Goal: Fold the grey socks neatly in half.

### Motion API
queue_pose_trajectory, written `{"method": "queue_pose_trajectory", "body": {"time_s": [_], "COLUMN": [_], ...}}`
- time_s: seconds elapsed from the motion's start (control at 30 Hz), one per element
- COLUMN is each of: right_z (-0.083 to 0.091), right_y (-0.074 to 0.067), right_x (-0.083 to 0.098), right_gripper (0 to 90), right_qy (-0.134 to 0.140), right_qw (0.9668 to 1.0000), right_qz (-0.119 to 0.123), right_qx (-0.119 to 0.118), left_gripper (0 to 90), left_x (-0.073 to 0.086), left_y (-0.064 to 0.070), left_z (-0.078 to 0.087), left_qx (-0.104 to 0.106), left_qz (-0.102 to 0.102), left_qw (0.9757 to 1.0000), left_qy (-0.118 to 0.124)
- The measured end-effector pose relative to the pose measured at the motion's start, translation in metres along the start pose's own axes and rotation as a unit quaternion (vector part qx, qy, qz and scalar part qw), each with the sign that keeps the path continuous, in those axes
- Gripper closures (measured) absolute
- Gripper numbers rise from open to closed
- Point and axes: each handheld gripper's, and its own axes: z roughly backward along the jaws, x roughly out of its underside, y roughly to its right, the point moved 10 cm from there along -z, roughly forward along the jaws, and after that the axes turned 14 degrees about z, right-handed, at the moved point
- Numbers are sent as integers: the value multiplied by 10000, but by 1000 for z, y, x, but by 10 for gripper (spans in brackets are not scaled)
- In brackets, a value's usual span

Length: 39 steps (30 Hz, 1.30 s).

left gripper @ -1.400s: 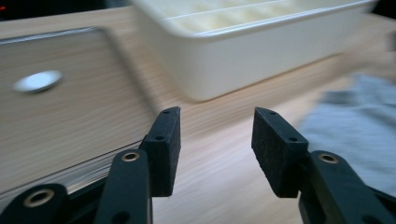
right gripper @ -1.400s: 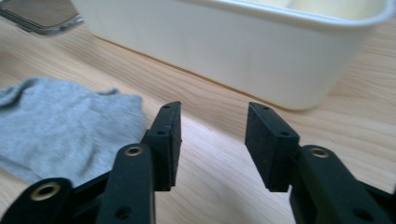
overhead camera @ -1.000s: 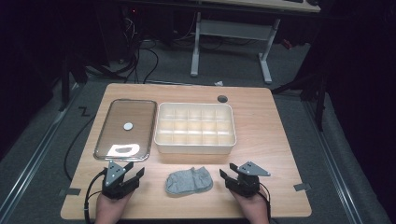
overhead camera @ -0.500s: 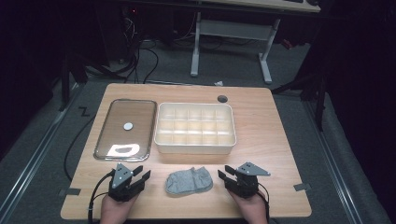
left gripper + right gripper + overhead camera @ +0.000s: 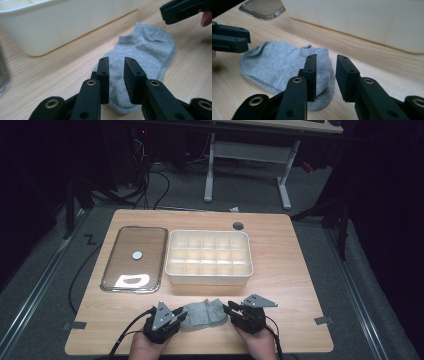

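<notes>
The small grey knitted ankle sock (image 5: 204, 314) lies flat on the pale wooden table (image 5: 295, 270), just in front of the white plastic divided storage box (image 5: 208, 257), on the person's side of it; to the left of that box lies a clear rectangular plastic lid (image 5: 134, 258) with a round white knob at its middle.

The left gripper (image 5: 179, 315) sits at the sock's left end and the right gripper (image 5: 229, 310) at its right end, both well in front of the box; the left gripper's jaws have just been closing and now stand a narrow gap apart, the sock's near end under and between them in the left gripper view (image 5: 140, 52), with no pad visibly pressing the cloth; the right gripper's jaws have likewise just been closing and stand somewhat wider apart over the sock's other end (image 5: 287, 65), again not clamped on anything that I can see.

The sock looks light, limp and soft; it should fold and droop wherever it is unsupported, and is neither fragile nor slippery; a thin flat layer may be hard to pinch off the table, so the doubled edge at the cuff opening or the rounded toe end seems the better hold; a grip at each end would probably keep it stretched for folding or for carrying towards the box.
</notes>
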Motion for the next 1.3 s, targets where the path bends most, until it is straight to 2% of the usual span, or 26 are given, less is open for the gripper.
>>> {"method": "queue_pose_trajectory", "body": {"time_s": [0.17, 0.2, 0.23, 0.27, 0.33, 0.43, 0.57, 0.6, 0.63, 0.7, 0.87, 0.9, 0.97, 1.2, 1.3], "right_z": [-6, -10, -10, -14, -15, -16, -15, -14, -13, -10, -5, -5, -4, -1, 1], "right_y": [-5, -6, -6, -7, -9, -11, -11, -11, -10, -10, -11, -11, -13, -21, -28], "right_x": [6, 11, 11, 15, 17, 21, 25, 26, 27, 29, 33, 33, 33, 35, 37], "right_gripper": [650, 635, 635, 631, 628, 626, 625, 625, 626, 627, 625, 625, 625, 633, 685], "right_qy": [-236, -361, -361, -503, -585, -701, -673, -657, -632, -621, -613, -613, -624, -608, -604], "right_qw": [9997, 9993, 9993, 9986, 9981, 9972, 9969, 9968, 9968, 9966, 9964, 9964, 9965, 9967, 9968], "right_qz": [-48, -7, -7, 49, 143, 195, 374, 436, 464, 521, 565, 565, 537, 537, 525], "right_qx": [-14, 69, 69, 122, 157, 166, 152, 154, 163, 173, 141, 141, 151, 82, 14], "left_gripper": [747, 748, 749, 752, 757, 769, 784, 788, 789, 802, 807, 807, 809, 811, 810], "left_x": [6, 8, 8, 9, 11, 12, 14, 17, 17, 19, 22, 22, 22, 23, 23], "left_y": [9, 12, 12, 13, 12, 10, 4, 0, 0, -7, -17, -17, -19, -22, -22], "left_z": [-8, -11, -11, -12, -13, -12, -13, -13, -13, -9, -3, -3, -2, -2, -2], "left_qx": [-14, -7, -7, -58, -126, -191, -287, -424, -424, -645, -770, -770, -739, -744, -719], "left_qz": [-189, -249, -249, -342, -411, -452, -318, -380, -380, -399, -267, -267, -91, 20, 59], "left_qw": [9997, 9996, 9996, 9992, 9989, 9985, 9986, 9978, 9978, 9965, 9958, 9958, 9963, 9962, 9964], "left_qy": [-124, -152, -152, -173, -189, -226, -297, -352, -352, -342, -408, -408, -418, -442, -451]}}
